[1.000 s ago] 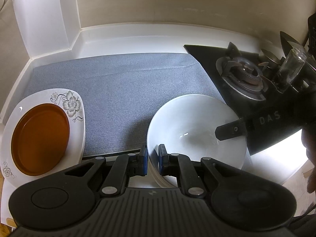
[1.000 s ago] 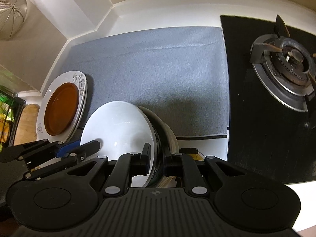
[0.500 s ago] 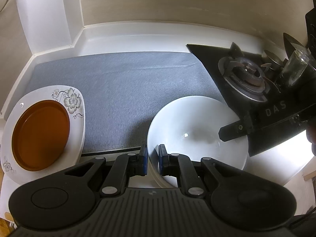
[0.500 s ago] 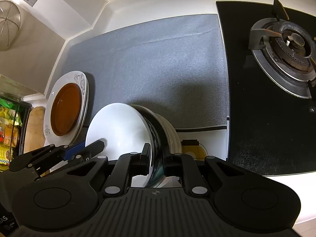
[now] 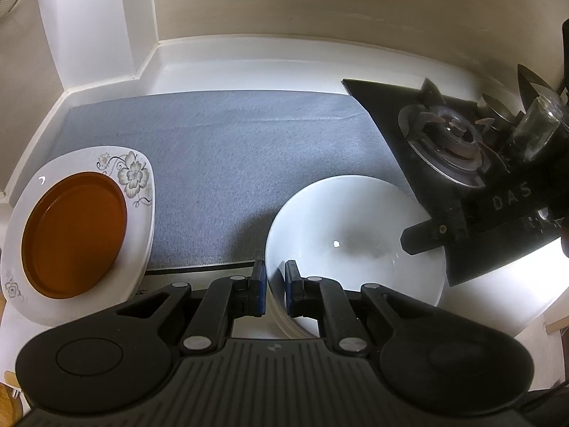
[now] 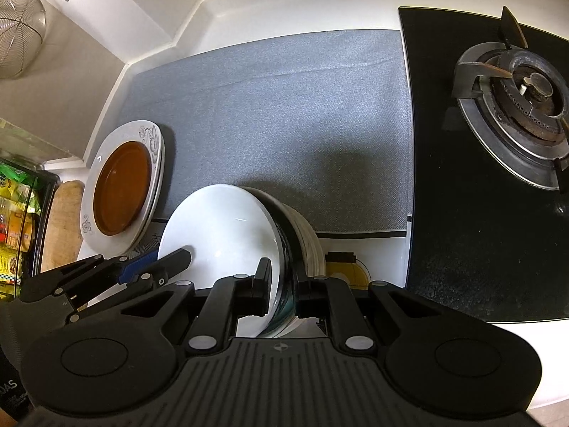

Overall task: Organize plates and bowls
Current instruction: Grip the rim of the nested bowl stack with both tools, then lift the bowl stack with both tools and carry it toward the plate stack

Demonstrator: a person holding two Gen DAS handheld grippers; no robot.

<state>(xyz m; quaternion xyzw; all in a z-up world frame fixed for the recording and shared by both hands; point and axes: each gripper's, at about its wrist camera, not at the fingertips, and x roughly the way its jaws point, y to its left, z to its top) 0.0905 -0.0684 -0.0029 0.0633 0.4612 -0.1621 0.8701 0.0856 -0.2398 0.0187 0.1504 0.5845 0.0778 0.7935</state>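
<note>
A white bowl (image 5: 355,235) (image 6: 220,227) tops a nested stack that includes a dark-patterned bowl (image 6: 285,235) and cream bowls (image 6: 311,249), near the counter's front edge. My left gripper (image 5: 275,293) (image 6: 160,261) is shut on the white bowl's left rim. On the opposite rim my right gripper (image 6: 282,284) is shut over the white and dark bowls together; one of its fingers (image 5: 426,238) shows in the left wrist view. To the left, a brown plate (image 5: 74,235) (image 6: 122,186) lies on white floral plates (image 5: 135,174) (image 6: 153,135).
A grey mat (image 5: 231,149) (image 6: 284,106) covers the counter behind the bowls. A black gas hob with a burner (image 5: 444,142) (image 6: 515,106) lies to the right, with a glass jar (image 5: 537,124) beside it. White walls enclose the back and left. A wooden board (image 6: 64,220) lies left of the plates.
Both grippers keep the same hold on the bowl stack. The right wrist view has shifted slightly over the counter; nothing else has moved.
</note>
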